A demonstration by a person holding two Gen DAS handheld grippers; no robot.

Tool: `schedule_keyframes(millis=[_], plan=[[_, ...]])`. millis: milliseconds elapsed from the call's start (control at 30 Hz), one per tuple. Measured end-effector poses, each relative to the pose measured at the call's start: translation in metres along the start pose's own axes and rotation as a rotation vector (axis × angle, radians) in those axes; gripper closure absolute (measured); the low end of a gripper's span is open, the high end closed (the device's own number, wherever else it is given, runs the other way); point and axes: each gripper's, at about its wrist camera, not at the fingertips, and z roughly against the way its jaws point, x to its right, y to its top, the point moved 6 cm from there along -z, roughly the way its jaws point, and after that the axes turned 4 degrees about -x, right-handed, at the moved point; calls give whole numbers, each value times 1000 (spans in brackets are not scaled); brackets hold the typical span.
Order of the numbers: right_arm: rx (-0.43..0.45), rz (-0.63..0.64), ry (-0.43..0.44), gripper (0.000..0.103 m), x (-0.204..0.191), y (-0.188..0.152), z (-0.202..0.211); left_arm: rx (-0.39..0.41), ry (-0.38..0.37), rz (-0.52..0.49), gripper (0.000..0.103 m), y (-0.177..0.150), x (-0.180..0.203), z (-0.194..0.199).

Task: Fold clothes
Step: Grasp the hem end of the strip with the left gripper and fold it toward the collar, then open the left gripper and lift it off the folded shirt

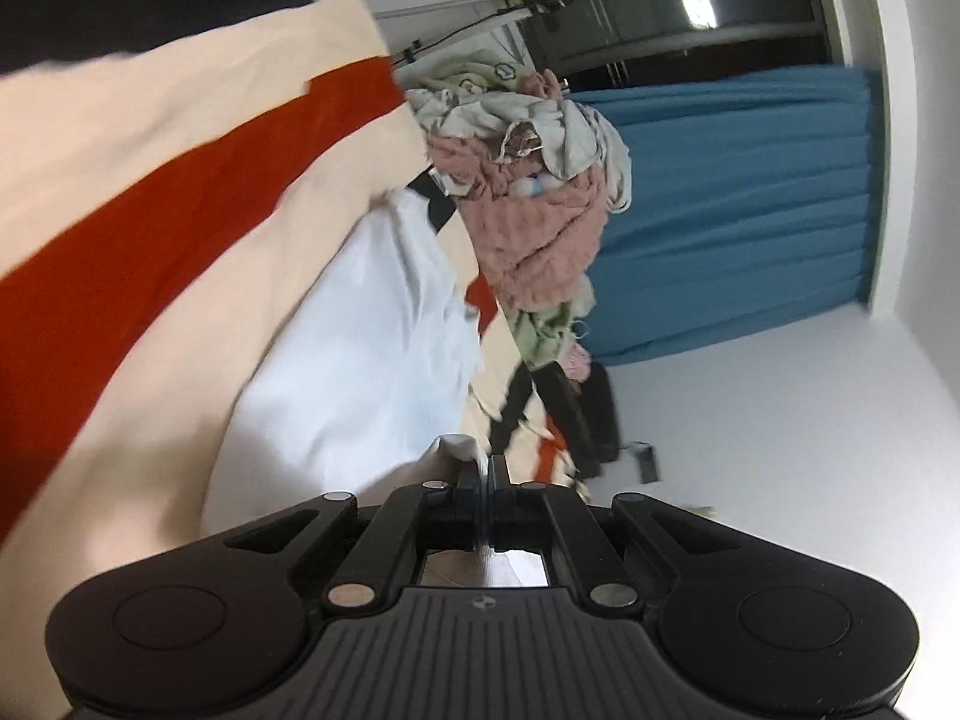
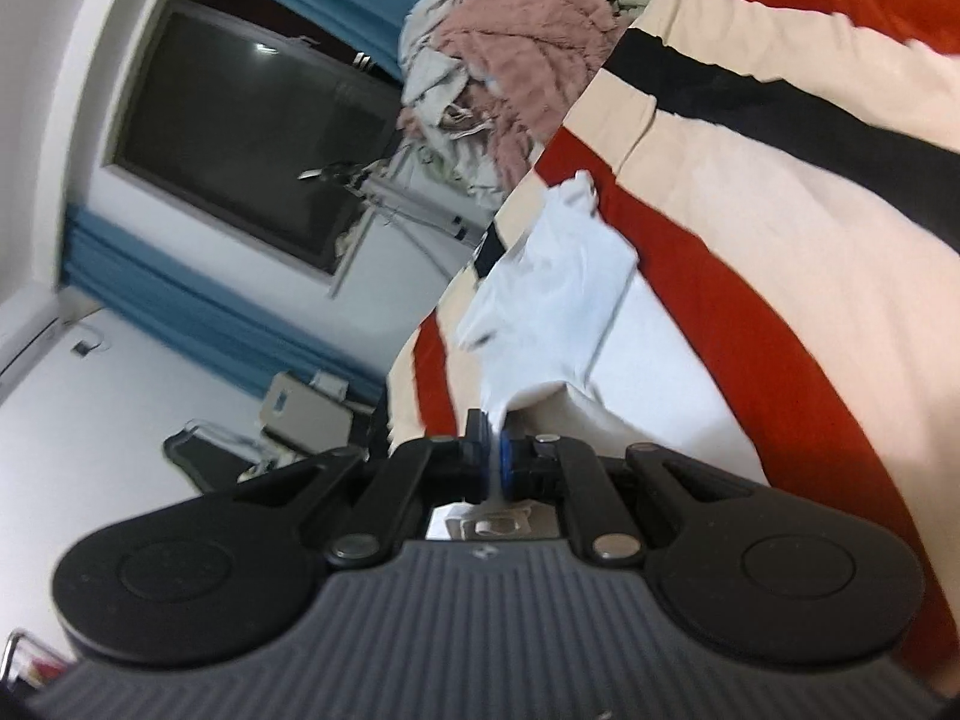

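Observation:
A white garment (image 1: 372, 336) lies on a cream bedspread with red and black stripes (image 1: 150, 228). My left gripper (image 1: 485, 468) is shut on an edge of the white garment, low over the bed. In the right wrist view the same white garment (image 2: 558, 294) stretches away from my right gripper (image 2: 493, 444), which is shut on another edge of it and holds that edge lifted a little off the bedspread (image 2: 780, 228). Both views are tilted sideways.
A heap of unfolded clothes, mostly pink and pale grey (image 1: 534, 192), is piled at the far side of the bed, also in the right wrist view (image 2: 510, 72). Blue curtains (image 1: 738, 204), a dark window (image 2: 240, 132) and a white wall lie beyond.

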Motion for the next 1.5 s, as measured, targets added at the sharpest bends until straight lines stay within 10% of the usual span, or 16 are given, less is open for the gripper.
schedule_keyframes(millis=[600, 700, 833, 1500], plan=[[40, 336, -149, 95, 41, 74, -187, 40, 210, -423, 100, 71, -33, -174], [11, 397, -186, 90, 38, 70, -195, 15, 272, -463, 82, 74, -36, -177], [59, 460, -207, 16, 27, 65, -181, 6, 291, -566, 30, 63, -24, -167], [167, 722, -246, 18, -32, -16, -43, 99, 288, -852, 19, -61, 36, -41]])
